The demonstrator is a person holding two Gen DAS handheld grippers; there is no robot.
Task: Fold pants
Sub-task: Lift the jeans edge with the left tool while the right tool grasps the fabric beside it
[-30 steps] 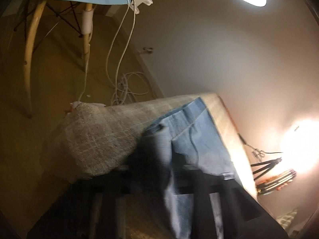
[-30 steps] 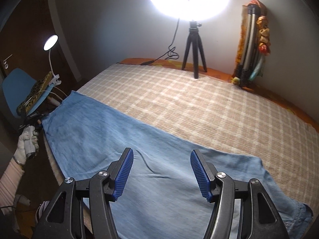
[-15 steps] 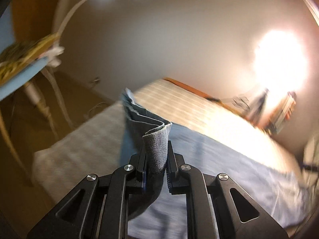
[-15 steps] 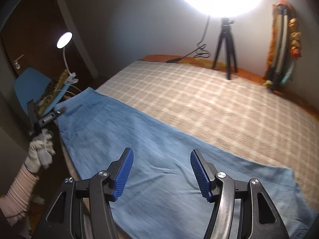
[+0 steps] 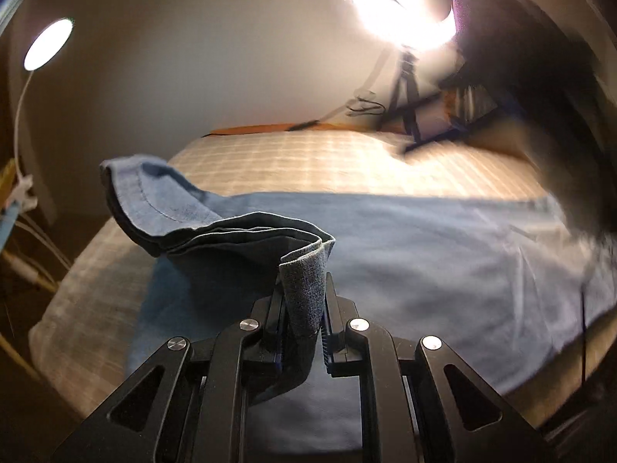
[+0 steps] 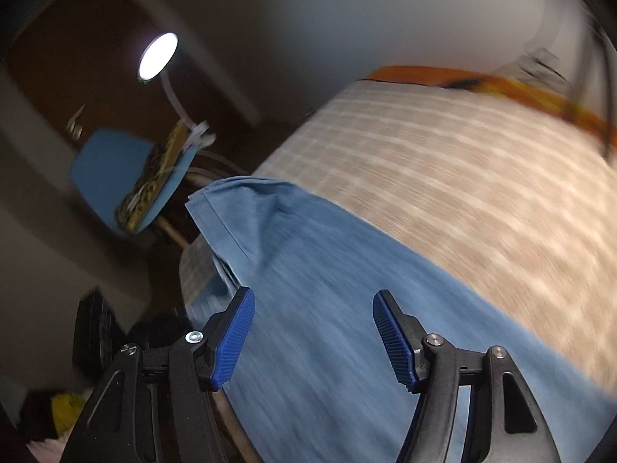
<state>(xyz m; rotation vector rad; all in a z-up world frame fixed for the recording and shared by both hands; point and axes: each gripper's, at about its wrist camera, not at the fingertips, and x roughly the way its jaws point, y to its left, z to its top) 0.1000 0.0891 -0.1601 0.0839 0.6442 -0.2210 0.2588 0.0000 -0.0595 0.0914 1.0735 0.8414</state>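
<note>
Denim pants [image 5: 443, 254] are spread across our plaid bed [image 5: 308, 158], running along its near edge. Our left gripper [image 5: 304, 308] is clamped on the hem end, so that corner is lifted and curled up off the bed with the stitched hem flopping back toward the far corner. Our right gripper [image 6: 312, 332] hangs over the middle of the pants [image 6: 327, 308] with its blue pads [image 6: 233, 339] spread wide, gripping nothing. That view's pretty smeared. Ring light [image 5: 405, 4] on a tripod [image 5: 408, 96] stands at the far side of the bed, and a clip lamp [image 6: 158, 56] sits by the blue chair [image 6: 104, 158] off the bed's end.
</note>
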